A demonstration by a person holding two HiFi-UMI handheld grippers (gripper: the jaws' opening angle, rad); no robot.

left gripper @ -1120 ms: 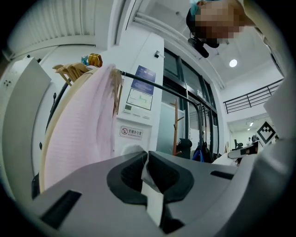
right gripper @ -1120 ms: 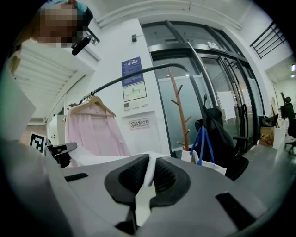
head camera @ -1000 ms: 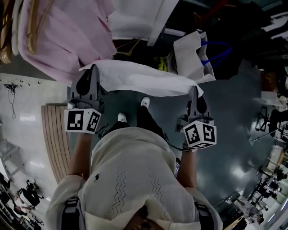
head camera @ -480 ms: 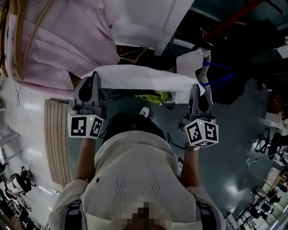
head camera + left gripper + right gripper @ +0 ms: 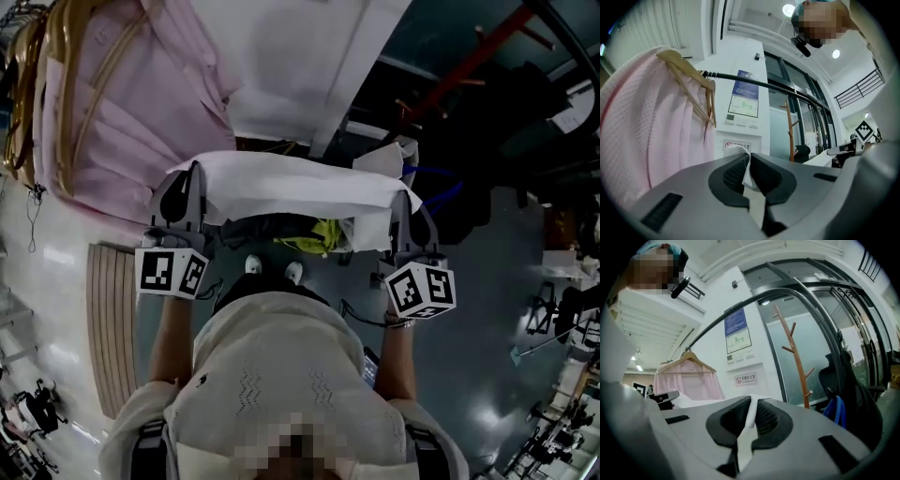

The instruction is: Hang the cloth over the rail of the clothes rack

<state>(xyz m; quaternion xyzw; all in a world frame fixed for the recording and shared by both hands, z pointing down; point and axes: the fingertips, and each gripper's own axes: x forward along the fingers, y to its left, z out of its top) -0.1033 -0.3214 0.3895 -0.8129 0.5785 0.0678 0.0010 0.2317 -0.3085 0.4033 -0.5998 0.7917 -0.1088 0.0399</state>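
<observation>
While you hold the cloth (image 5: 291, 186) level in front of your chest, it spans the full gap between both tools as a white, thin, flat band with soft creases. In the head view it sits at 12 o'clock from your torso. Its edge nearest you folds under, and a short flap hangs down at its 3 o'clock end, just beside the right gripper (image 5: 409, 201).

The left gripper (image 5: 193, 178) is clenched on the cloth's 9 o'clock end. In the left gripper view the dark ribbed pads (image 5: 733, 174) press a narrow white fold of fabric between them. The right gripper is clenched the same way on the opposite end, and its own view shows a white strip pinched between the pads and running out over the top of the jaws.

The black rail (image 5: 757, 84) of the clothes rack crosses above both tools, at 12 o'clock in each gripper view, apart from the cloth. A pink shirt (image 5: 122, 103) on a wooden hanger (image 5: 689, 86) hangs from it, at 10 o'clock from the cloth in the head view.
</observation>
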